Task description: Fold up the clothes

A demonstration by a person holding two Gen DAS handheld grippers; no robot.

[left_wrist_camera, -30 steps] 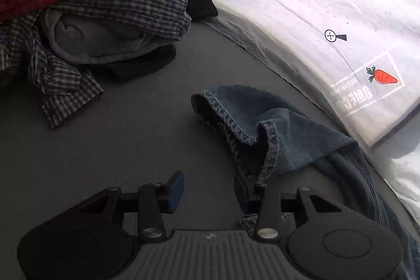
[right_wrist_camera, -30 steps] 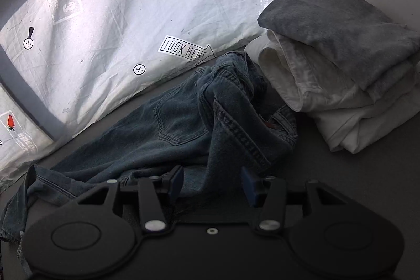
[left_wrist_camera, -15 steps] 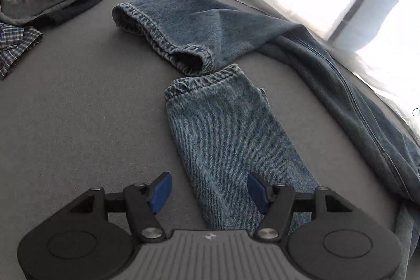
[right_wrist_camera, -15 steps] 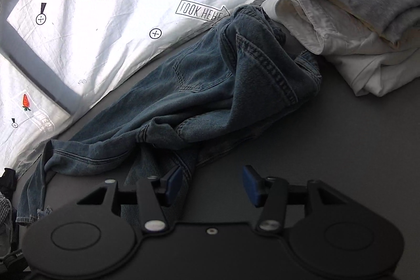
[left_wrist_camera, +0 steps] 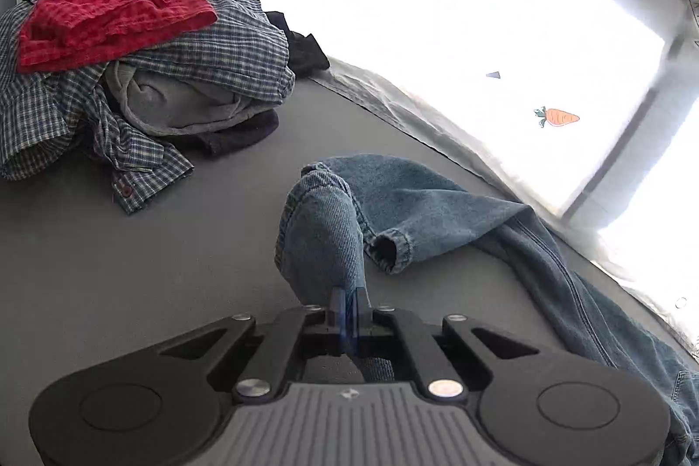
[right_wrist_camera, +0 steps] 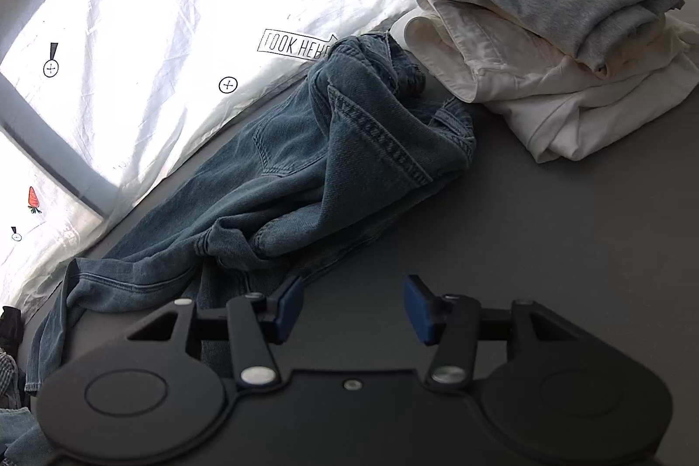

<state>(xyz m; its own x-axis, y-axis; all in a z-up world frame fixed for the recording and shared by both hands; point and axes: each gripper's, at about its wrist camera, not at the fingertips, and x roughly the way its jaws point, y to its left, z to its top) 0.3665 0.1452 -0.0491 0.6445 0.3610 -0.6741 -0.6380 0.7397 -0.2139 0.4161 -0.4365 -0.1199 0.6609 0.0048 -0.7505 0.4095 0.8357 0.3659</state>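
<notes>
Since a moment ago, our left gripper (left_wrist_camera: 348,306) has clamped and apparently lifted the jeans (left_wrist_camera: 323,230) leg; our right gripper (right_wrist_camera: 353,306) hovers half-open, empty, above the grey surface (right_wrist_camera: 546,247).

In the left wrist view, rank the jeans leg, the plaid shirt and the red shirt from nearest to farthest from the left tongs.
1. Jeans leg: pinched in the shut left tongs, rising straight ahead.
2. Plaid shirt: on the pile to the upper left, its cuff trailing onto the grey surface.
3. Red shirt: on top of that pile, farthest back.
</notes>
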